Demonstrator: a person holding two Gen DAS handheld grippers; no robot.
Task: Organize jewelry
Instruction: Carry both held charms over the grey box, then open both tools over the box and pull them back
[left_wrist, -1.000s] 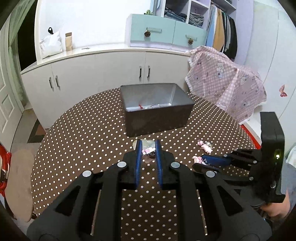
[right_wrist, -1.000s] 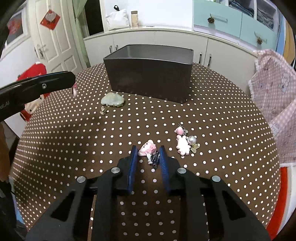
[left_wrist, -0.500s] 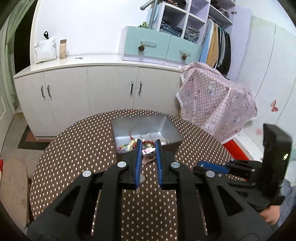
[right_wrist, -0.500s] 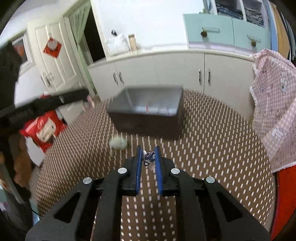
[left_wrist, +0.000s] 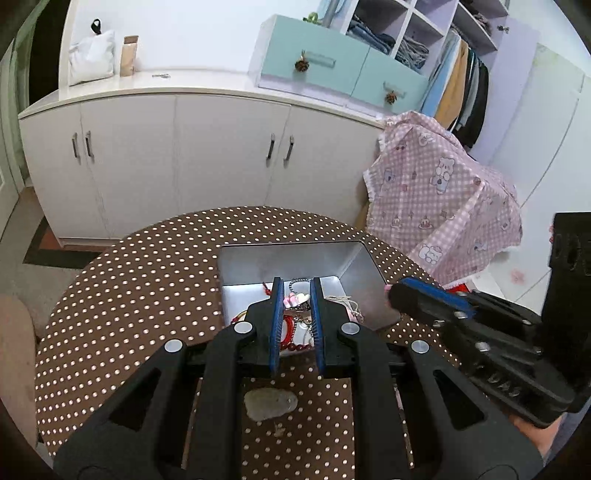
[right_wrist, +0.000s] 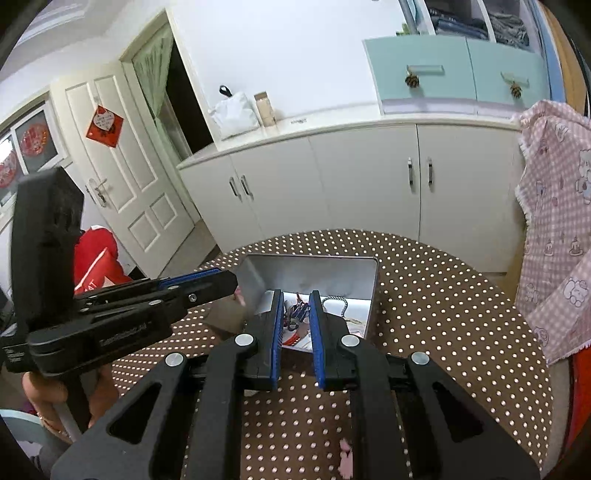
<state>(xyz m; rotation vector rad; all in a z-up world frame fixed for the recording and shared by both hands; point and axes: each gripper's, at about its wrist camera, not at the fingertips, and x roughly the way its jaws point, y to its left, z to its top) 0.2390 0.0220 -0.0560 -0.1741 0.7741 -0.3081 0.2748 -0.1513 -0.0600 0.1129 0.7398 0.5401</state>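
My left gripper (left_wrist: 296, 291) is shut on a pink and white charm (left_wrist: 295, 300) and holds it above the open metal box (left_wrist: 240, 264). The box holds red beads (left_wrist: 291, 334), a chain and other jewelry. My right gripper (right_wrist: 296, 304) is shut on a small blue and pink trinket (right_wrist: 297, 312) and holds it over the same box (right_wrist: 255, 273). Each gripper shows in the other's view, the right one (left_wrist: 391, 293) at the box's right edge, the left one (right_wrist: 236, 286) at its left edge.
A pale green stone piece (left_wrist: 271, 403) lies on the brown dotted tablecloth (left_wrist: 140, 280) under my left gripper. A pink charm (right_wrist: 346, 458) lies on the cloth below my right gripper. White cabinets (left_wrist: 177, 155) and a pink checked cover (left_wrist: 443, 199) stand behind the table.
Both grippers have lifted their charms off the table and moved forward until they hang over the open box. The box looks closer and its contents show.
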